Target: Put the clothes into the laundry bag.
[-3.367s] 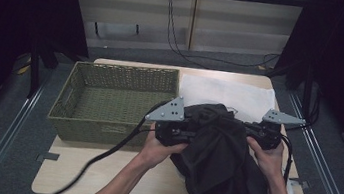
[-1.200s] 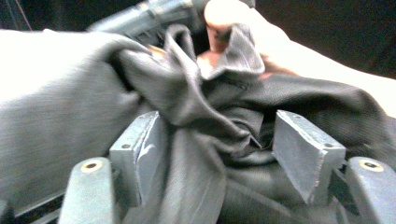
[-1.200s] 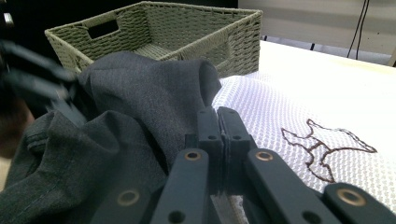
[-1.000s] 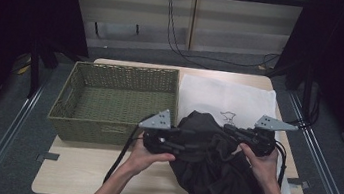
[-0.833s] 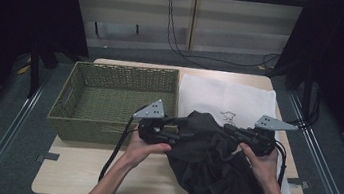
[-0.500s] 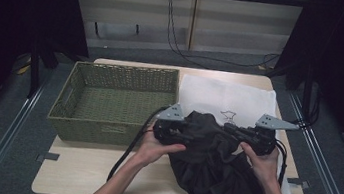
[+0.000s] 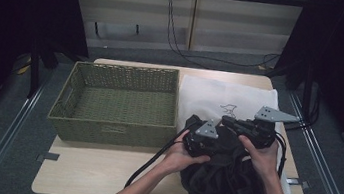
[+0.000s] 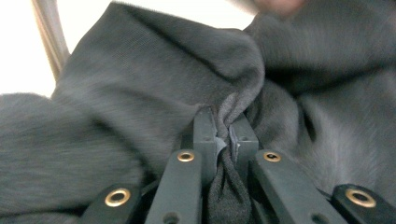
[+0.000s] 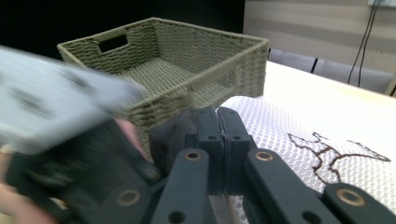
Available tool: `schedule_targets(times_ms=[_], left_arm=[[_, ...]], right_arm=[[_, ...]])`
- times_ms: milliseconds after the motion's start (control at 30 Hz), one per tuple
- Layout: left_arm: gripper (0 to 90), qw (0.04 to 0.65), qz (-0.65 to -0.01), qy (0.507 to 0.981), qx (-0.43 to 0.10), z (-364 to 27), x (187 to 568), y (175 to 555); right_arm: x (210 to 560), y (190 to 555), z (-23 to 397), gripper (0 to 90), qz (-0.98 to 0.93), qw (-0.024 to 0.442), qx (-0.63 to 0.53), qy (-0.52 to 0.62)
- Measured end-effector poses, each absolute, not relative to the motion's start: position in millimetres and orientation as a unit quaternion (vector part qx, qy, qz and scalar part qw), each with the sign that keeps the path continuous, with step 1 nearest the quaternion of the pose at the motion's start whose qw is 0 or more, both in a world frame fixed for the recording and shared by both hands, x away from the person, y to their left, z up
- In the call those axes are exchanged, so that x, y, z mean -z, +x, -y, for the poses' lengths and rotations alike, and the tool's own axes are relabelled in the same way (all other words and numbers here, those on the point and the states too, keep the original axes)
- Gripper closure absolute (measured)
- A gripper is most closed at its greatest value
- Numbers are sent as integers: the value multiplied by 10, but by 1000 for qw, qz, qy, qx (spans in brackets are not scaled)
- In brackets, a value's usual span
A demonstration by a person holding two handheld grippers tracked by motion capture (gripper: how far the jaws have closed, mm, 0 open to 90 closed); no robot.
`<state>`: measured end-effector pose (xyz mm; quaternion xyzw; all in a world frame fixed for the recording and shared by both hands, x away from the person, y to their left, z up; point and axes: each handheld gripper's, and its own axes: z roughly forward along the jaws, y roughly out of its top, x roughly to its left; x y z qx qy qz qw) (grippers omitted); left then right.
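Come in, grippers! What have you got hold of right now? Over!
Left gripper just closed, pinching the dark cloth. Right gripper shut on the same cloth. Basket sits beside it, nothing in the way. Over.

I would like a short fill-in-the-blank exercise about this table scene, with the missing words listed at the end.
1. Both tools grip a dark ____ garment.
2. The left tool is ____ on a fold of it.
3. The woven basket on the table is ____ inside.
4. A bird drawing is on the ____ cloth.

Missing words: grey; shut; empty; white
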<state>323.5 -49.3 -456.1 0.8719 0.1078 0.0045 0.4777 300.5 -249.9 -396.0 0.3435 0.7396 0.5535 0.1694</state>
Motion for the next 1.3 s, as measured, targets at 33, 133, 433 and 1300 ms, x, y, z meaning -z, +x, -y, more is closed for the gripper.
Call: schedule_targets(times_ms=[33, 133, 433, 1300], left_arm=[[853, 473, -111, 874, -4, 498, 4594, 3263], [857, 474, -124, 872, -7, 494, 4640, 3305], [810, 514, -143, 846, -5, 410, 4726, 3340], [160, 519, -73, 851, 33, 190, 4641, 2838]], right_arm=[[3935, 2987, 2489, 894, -741, 170, -555, 339], [3868, 2922, 2470, 894, -741, 171, -559, 330], [4076, 2557, 2514, 894, -757, 154, -538, 338], [4370, 2676, 2615, 894, -747, 135, -537, 367]])
